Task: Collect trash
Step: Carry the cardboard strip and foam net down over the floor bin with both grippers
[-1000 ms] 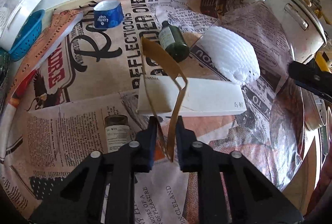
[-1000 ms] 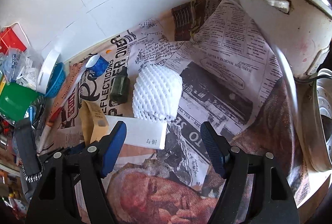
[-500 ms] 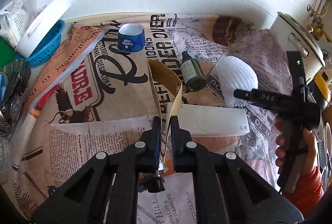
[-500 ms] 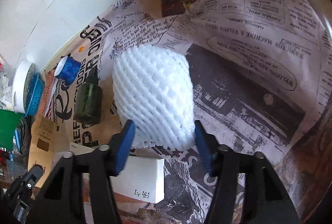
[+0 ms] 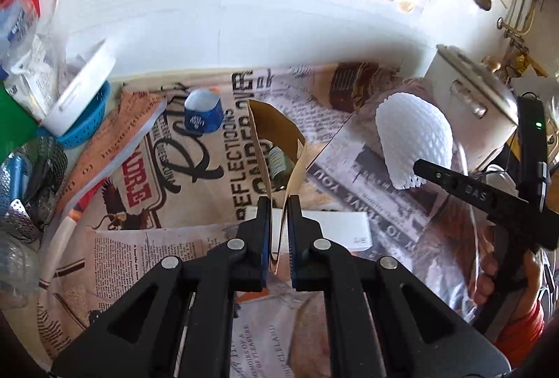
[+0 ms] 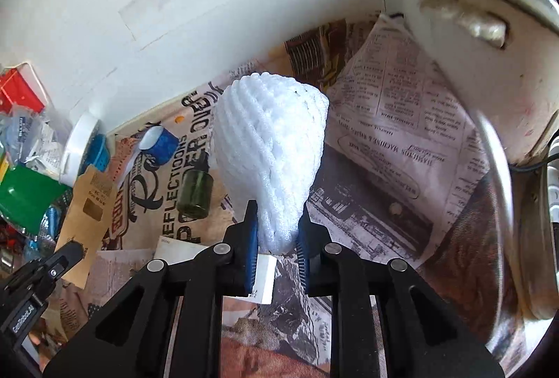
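Left gripper point(image 5: 278, 210) is clamped on a folded brown cardboard strip point(image 5: 276, 129), held up above the newspaper-covered counter point(image 5: 146, 259). Right gripper point(image 6: 277, 227) is squeezed tight on the narrow end of a white foam mesh fruit sleeve point(image 6: 270, 147), lifted ahead of its fingers. A flat white box point(image 5: 332, 227) and a dark green glass bottle point(image 6: 195, 192) are seen lying beyond the fingertips.

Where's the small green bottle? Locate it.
In the right wrist view the green bottle lies on the newspaper, left of the white foam net, below the blue cup.
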`<action>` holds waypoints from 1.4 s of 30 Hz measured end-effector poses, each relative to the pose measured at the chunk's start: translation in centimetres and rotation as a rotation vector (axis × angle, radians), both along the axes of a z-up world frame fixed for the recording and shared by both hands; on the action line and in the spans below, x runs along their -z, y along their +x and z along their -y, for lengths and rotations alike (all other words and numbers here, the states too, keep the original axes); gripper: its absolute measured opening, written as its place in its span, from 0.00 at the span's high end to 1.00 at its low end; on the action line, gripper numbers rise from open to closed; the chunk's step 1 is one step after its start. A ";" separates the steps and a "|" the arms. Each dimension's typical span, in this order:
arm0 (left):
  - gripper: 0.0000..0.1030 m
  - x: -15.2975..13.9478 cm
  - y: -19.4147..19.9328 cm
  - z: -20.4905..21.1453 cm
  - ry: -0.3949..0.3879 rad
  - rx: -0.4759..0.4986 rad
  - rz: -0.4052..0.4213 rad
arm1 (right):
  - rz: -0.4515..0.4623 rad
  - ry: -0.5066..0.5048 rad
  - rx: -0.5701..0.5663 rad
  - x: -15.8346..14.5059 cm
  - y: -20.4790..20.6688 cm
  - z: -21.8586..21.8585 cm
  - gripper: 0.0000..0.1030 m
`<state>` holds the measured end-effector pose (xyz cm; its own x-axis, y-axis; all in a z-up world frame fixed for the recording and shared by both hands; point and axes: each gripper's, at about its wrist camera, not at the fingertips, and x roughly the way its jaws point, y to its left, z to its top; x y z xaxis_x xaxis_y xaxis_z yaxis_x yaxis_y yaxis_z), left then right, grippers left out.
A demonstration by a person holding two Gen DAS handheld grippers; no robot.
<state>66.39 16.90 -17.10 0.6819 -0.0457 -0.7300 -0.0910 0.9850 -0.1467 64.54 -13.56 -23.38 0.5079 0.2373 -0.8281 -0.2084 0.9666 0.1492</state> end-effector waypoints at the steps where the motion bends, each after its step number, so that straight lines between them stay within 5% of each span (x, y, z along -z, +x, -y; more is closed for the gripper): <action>1: 0.93 -0.7 -0.5 0.5 0.001 -0.003 0.018 | 0.020 0.004 -0.016 -1.2 -0.8 0.3 0.83; 11: 0.93 -5.3 -7.8 5.2 0.015 -0.127 0.110 | 0.157 0.055 -0.184 -10.4 -8.2 3.0 0.83; 18: 0.93 -7.3 -13.4 6.3 0.044 -0.154 0.135 | 0.196 0.067 -0.238 -13.0 -13.0 3.0 0.83; 42: 0.93 -4.7 -35.6 1.3 0.041 0.029 0.128 | 0.156 0.059 -0.106 -9.3 -36.2 -3.4 0.83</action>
